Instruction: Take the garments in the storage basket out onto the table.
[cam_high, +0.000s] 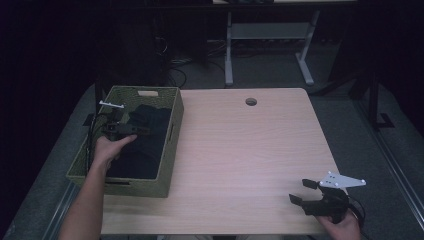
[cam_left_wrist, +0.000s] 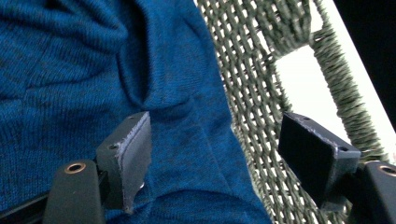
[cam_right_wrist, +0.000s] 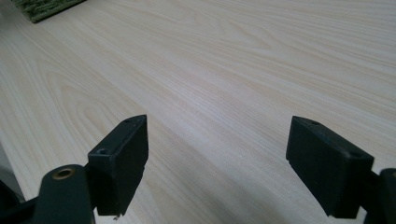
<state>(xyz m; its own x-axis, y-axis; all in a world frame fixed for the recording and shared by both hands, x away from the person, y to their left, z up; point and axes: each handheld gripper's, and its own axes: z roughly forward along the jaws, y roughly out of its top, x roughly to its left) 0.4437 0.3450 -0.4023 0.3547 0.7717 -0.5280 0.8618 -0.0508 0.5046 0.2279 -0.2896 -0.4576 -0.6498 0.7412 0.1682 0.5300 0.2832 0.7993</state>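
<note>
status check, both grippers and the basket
Left gripper open, down in woven green basket over blue knitted cloth. Right gripper open above light wooden table. Nothing blocking.

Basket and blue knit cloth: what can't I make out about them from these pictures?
- Blue knit cloth: what garment it is and how far it extends; the left gripper view's edges crop it, and the high view shows it as a dark mass.
- Basket floor: hidden under the cloth.
- Left tongs: open, but whether the jaw pads touch the cloth is unclear.
- Basket's near handle: too dark in the high view.
</note>
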